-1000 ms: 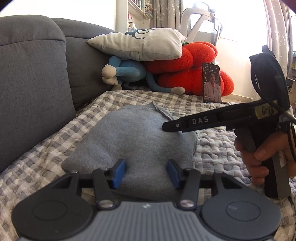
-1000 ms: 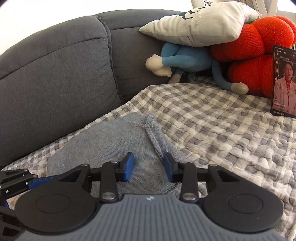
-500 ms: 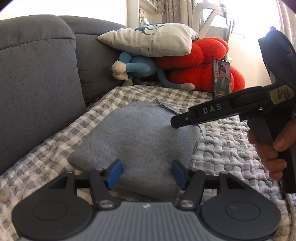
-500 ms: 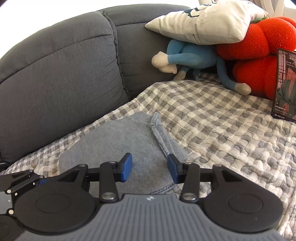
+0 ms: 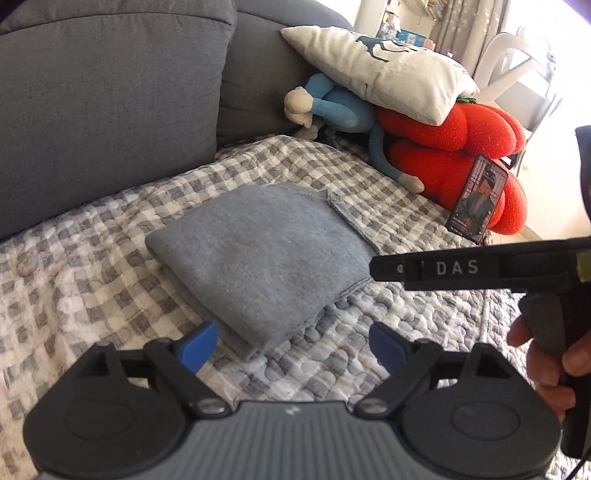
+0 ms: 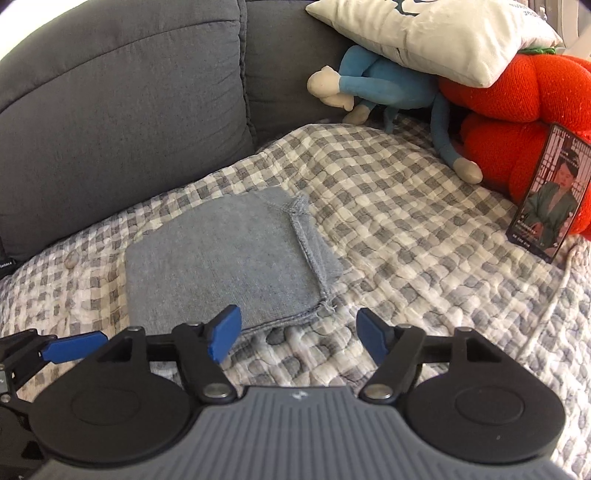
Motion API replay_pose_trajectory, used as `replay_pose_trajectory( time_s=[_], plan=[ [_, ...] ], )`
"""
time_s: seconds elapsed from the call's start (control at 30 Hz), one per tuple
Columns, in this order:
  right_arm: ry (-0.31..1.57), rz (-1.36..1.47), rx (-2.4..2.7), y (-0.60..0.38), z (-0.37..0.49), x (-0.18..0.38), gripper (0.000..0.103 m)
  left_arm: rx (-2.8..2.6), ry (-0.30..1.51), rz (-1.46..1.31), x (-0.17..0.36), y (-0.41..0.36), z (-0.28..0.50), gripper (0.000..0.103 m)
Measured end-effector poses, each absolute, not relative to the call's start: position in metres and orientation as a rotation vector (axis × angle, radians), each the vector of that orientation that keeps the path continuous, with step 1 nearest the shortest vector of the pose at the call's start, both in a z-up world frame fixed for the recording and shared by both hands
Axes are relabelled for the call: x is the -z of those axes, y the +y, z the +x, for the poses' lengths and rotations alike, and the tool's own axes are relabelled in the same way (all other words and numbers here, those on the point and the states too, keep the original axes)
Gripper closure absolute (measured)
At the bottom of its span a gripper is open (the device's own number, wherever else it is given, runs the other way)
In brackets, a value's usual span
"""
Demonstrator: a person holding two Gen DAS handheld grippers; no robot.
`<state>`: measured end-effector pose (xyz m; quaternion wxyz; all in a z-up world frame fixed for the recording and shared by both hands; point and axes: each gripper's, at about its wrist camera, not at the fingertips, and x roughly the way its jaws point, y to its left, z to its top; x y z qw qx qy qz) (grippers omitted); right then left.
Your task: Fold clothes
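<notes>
Since the grey garment (image 5: 266, 258) already lies as a compact, layered rectangle on the checked quilt (image 6: 406, 229), with stacked edges showing at its near corner, it sits as the task wants it; whether more folds are meant cannot be judged. Both grippers hang clear of it, likely because nothing needs holding: the left gripper (image 5: 291, 341) hovers just in front of the near corner with its jaws spread wide and empty, and the right gripper (image 6: 299, 338) hovers at the other near edge, jaws likewise spread around nothing. A hand (image 5: 546, 365) grips the right tool's handle. Counted: 1 folded garment, 2 grippers, 1 white pillow (image 6: 436, 33) resting on 1 red plush (image 6: 524, 107) and 1 blue plush toy (image 6: 384, 85), and 1 phone (image 6: 550, 199) propped against the red plush, apparently for viewing.
</notes>
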<state>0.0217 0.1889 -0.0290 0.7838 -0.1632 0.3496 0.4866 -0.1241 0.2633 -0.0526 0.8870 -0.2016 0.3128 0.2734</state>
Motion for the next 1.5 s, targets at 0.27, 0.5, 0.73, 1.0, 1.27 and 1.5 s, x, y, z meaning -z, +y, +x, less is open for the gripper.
replay_pose_trajectory(
  time_s=[0.27, 0.5, 0.73, 1.0, 1.27, 1.5],
  plan=[
    [0.678, -0.509, -1.099, 0.18, 0.0, 0.022, 0.0, -0.819, 0.688, -0.38, 0.056, 0.247, -0.129, 0.001],
    [0.741, -0.496, -1.199, 0.172, -0.001, 0.014, 0.0, -0.887, 0.721, -0.427, 0.056, 0.242, -0.137, 0.0],
    [0.743, -0.509, -1.181, 0.152, 0.002, 0.016, 0.0, -0.911, 0.735, -0.44, 0.056, 0.234, -0.137, 0.0],
    [0.777, -0.467, -1.129, 0.132, 0.018, 0.019, 0.0, -0.906, 0.767, -0.426, 0.061, 0.224, -0.128, 0.0],
    [0.805, -0.449, -1.106, 0.122, 0.03, 0.022, 0.0, -0.882, 0.781, -0.416, 0.063, 0.217, -0.122, 0.0],
    [0.815, -0.452, -1.109, 0.123, 0.032, 0.025, 0.0, -0.868, 0.796, -0.403, 0.066, 0.213, -0.119, 0.0]
  ],
)
